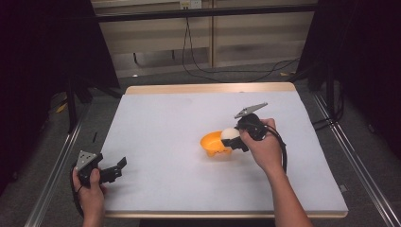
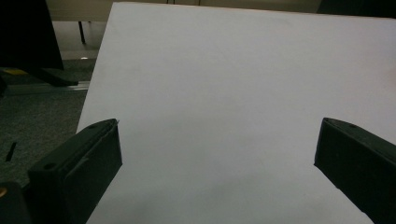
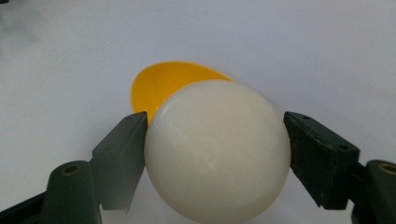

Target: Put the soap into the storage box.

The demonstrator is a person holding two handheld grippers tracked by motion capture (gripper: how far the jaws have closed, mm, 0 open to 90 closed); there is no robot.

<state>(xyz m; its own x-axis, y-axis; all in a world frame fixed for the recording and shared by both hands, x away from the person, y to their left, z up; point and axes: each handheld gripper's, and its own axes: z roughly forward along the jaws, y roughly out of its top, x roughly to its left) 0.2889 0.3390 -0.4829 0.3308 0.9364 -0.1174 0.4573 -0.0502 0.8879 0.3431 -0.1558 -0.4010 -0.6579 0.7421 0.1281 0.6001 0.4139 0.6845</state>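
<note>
Dim surroundings, soft close-up focus

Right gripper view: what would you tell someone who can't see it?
A white ball is squeezed between the two black jaws of the right hand-held gripper. Behind it sits an orange bowl on the white table.

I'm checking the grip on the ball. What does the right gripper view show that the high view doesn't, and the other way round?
Right gripper view alone: both jaws pressed against the sides of the white ball, gripping it at its widest part.

High view alone: the left gripper, open, low at the table's near left corner, and the person's hands.

Both: the ball held by the right gripper over the orange bowl on the white table.
</note>
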